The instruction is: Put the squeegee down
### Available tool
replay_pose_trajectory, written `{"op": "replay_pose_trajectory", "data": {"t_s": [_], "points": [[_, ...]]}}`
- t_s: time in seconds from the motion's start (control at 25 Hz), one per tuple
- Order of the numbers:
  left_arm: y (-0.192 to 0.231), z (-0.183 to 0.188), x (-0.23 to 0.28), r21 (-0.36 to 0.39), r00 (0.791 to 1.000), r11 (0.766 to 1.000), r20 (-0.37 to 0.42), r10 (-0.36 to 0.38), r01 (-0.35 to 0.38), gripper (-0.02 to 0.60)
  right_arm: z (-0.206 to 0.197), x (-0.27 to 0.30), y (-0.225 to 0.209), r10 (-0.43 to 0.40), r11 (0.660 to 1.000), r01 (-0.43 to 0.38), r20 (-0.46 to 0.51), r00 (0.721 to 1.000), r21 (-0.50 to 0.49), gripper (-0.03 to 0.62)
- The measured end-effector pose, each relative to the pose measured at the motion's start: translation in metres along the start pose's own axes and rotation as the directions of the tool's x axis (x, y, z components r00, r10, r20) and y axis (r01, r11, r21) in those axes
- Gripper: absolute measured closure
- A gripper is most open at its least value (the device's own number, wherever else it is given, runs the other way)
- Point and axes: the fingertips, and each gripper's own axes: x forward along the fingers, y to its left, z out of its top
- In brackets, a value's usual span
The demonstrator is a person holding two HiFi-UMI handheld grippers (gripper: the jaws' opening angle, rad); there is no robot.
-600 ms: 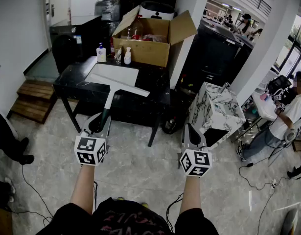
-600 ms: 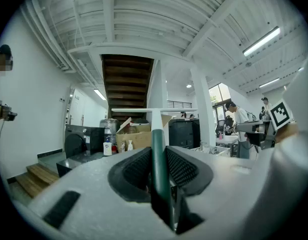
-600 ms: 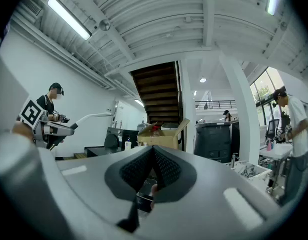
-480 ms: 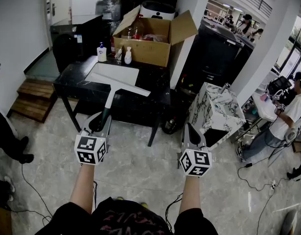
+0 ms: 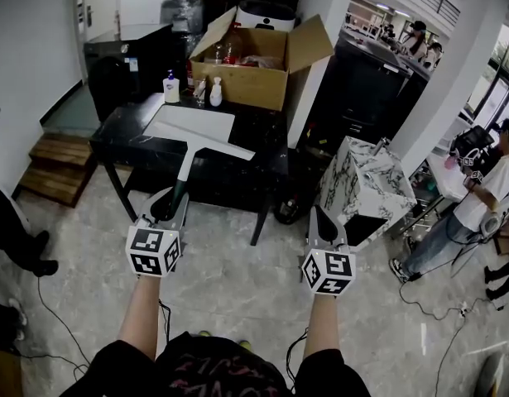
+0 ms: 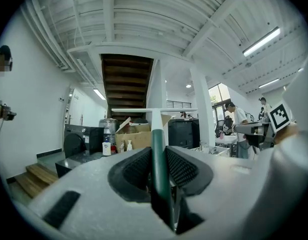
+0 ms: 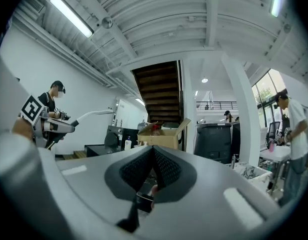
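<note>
The squeegee (image 5: 198,145) has a white blade and neck and a dark green handle. My left gripper (image 5: 168,205) is shut on that handle and holds the squeegee level, with the blade out over the front of the black table (image 5: 122,143). In the left gripper view the green handle (image 6: 159,159) runs between the pads, and the white blade bar (image 6: 154,110) stands crosswise ahead. My right gripper (image 5: 320,220) hangs over the floor to the right of the table, shut with nothing in it. Its pads (image 7: 161,166) meet in the right gripper view, where the squeegee (image 7: 93,114) shows at the left.
A white sheet (image 5: 192,122), small bottles (image 5: 170,88) and an open cardboard box (image 5: 246,81) are on the table. A marble-patterned cabinet (image 5: 366,184) stands to the right, wooden steps (image 5: 55,168) to the left. People (image 5: 486,197) stand at the right, and cables cross the floor.
Both grippers and the squeegee stay almost where they were. The person at the right has shifted a little.
</note>
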Motion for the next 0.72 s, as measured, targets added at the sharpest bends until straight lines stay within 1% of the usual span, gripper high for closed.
{"op": "replay_pose_trajectory", "data": {"t_s": [0.12, 0.24, 0.4, 0.52, 0.72], "points": [[0.001, -0.001, -0.002, 0.000, 1.000, 1.000, 0.001, -0.002, 0.002, 0.480, -0.001, 0.000, 0.002, 0.004, 0.999, -0.004, 0.007, 1.000, 0.031, 0.583], [0.004, -0.003, -0.004, -0.004, 1.000, 1.000, -0.001, -0.006, 0.006, 0.480, -0.002, 0.000, 0.005, -0.003, 1.000, 0.003, 0.001, 1.000, 0.024, 0.583], [0.009, -0.007, -0.007, -0.012, 1.000, 1.000, 0.001, -0.025, 0.025, 0.480, -0.005, -0.001, 0.020, -0.006, 1.000, 0.006, 0.005, 1.000, -0.023, 0.583], [0.012, -0.013, -0.007, -0.015, 0.999, 0.999, -0.005, -0.040, 0.040, 0.480, -0.008, -0.003, 0.027, -0.009, 1.000, 0.009, 0.021, 1.000, 0.001, 0.583], [0.017, -0.020, 0.000, -0.029, 0.998, 0.998, -0.006, -0.055, 0.055, 0.480, -0.013, 0.004, 0.029, -0.016, 1.000, 0.016, 0.011, 1.000, 0.006, 0.583]]}}
